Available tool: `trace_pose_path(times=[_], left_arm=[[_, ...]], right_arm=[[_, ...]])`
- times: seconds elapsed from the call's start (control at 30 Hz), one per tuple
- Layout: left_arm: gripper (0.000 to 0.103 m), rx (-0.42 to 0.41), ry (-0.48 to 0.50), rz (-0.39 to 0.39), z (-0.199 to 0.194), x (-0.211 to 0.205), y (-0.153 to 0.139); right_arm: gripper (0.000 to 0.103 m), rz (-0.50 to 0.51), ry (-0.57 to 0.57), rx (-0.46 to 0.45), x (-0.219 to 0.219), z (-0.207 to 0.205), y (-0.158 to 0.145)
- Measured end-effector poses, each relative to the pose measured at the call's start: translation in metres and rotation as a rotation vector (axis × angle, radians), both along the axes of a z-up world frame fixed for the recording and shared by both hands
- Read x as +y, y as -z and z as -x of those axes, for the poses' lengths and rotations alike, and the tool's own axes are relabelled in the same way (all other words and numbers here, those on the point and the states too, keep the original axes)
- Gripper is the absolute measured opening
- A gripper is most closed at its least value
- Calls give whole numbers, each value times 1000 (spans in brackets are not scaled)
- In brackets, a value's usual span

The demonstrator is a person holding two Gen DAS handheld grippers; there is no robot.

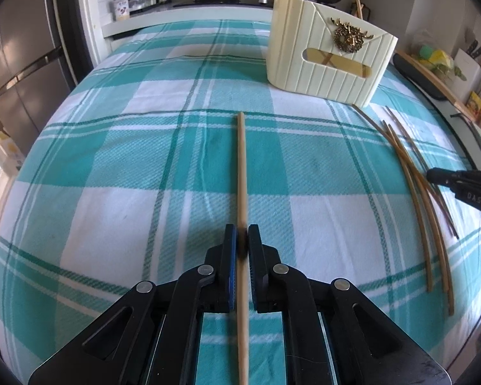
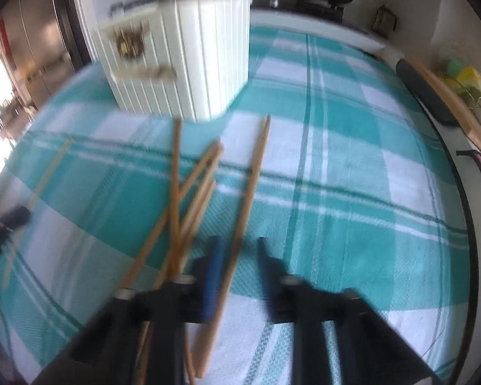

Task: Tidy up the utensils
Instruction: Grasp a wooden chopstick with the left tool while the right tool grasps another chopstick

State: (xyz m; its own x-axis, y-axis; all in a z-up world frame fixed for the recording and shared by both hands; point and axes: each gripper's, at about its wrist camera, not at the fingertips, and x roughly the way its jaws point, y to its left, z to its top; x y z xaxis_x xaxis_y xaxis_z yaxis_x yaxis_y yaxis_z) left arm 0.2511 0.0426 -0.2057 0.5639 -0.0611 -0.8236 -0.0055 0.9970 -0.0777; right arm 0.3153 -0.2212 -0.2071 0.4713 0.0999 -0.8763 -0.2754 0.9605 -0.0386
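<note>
The table (image 1: 112, 160), draped in a teal-and-white checked cloth, takes up nearly everything, with a stove and pans on the counter past its far edge. Toward that far edge, right of the middle, stands the cream ribbed holder (image 1: 304, 32), a gilt ornament on its face; pale sticks show through its handle slot. The left gripper (image 1: 242, 240) hangs over the near middle of the table, its blue-padded jaws pinched tight on a single chopstick (image 1: 241, 166), which runs straight ahead between them toward the far edge. The right gripper (image 2: 238, 242) is over by the table's right edge, and its own view is badly smeared; even so, its jaws stand apart, with one chopstick (image 2: 253, 173) lying in the gap close against the blue pad, the other finger clear of it. Just beside it, a loose heap of chopsticks (image 2: 192, 186) lies crossed on the cloth, their tips pointing toward the holder.
</note>
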Motion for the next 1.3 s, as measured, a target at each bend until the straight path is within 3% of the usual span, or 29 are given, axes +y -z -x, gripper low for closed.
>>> trace_pose_path(times=[0.13,0.3,0.43,0.47,0.57,0.8,1.03,1.23,1.27,1.3], left_arm=[[11,13,36,36,9,10,-1],[31,26,116,50,22,13,-4],[55,37,140,86,21,24,-12],[60,39,147,100,18,29,-16],[66,63,161,133,5,35,-22],[66,137,164,88,-40,29,-21],[65,190,155,10,-76,18,-8],[63,208,148,-35,-104,8,0],[57,209,146,-50,-107,6,0],[51,204,147,-73,-108,2,0]], right_arm=[[6,33,17,14,-17,23,0],[6,53,64,32,-59,61,-3],[7,74,82,53,-81,81,-7],[10,75,83,57,-86,84,-9],[49,34,60,87,-94,85,-12],[50,18,-6,121,-83,59,-22],[50,48,-27,180,-70,13,-8],[50,34,-20,160,-57,-30,-4],[49,30,-10,156,-56,-36,-4],[32,28,-1,145,-55,-41,-5]])
